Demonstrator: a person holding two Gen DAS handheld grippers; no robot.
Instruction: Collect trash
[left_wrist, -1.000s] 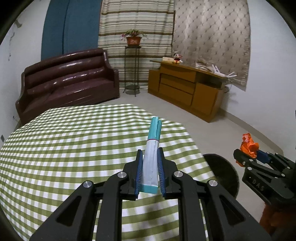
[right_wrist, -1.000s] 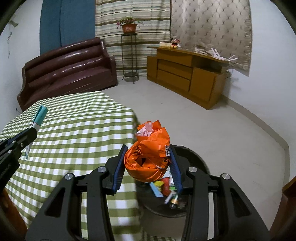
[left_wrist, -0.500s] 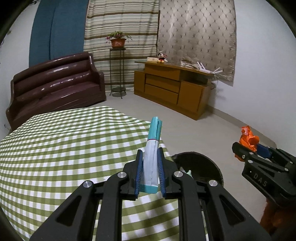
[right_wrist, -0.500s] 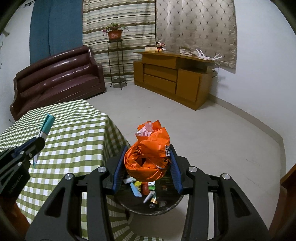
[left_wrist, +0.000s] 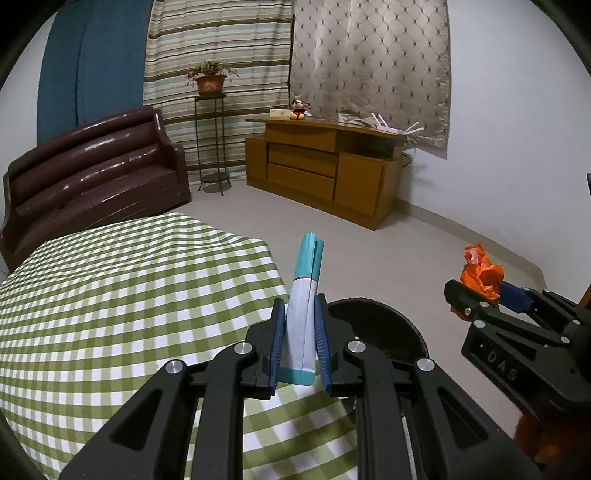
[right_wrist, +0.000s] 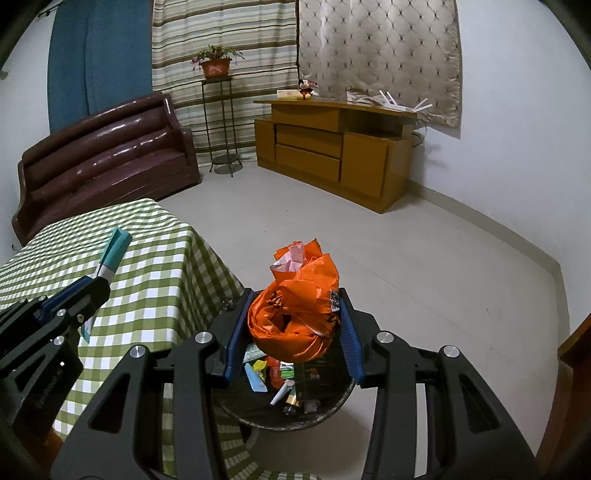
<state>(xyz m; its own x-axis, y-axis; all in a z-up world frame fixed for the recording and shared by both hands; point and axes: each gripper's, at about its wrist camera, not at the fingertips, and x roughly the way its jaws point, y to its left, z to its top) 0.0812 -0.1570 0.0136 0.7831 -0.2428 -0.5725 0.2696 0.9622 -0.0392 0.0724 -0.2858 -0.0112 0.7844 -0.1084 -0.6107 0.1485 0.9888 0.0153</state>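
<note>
Our left gripper (left_wrist: 299, 341) clamps the teal-and-white packet (left_wrist: 304, 295), now at the table edge; our right gripper (right_wrist: 293, 328) grips orange crumpled wrap (right_wrist: 295, 317), now directly over the bin (right_wrist: 325, 413).

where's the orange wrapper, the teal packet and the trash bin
orange wrapper (right_wrist: 295, 317): right wrist view, crumpled middle
teal packet (left_wrist: 301, 317): left wrist view, white lower body
trash bin (right_wrist: 332, 410): right wrist view, dark front rim

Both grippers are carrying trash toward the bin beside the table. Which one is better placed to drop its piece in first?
Probably the right gripper. Its crumpled orange bag sits directly over the open black bin. The left gripper, shut on a teal and white packet, is above the checkered tablecloth, short of the bin.
</note>
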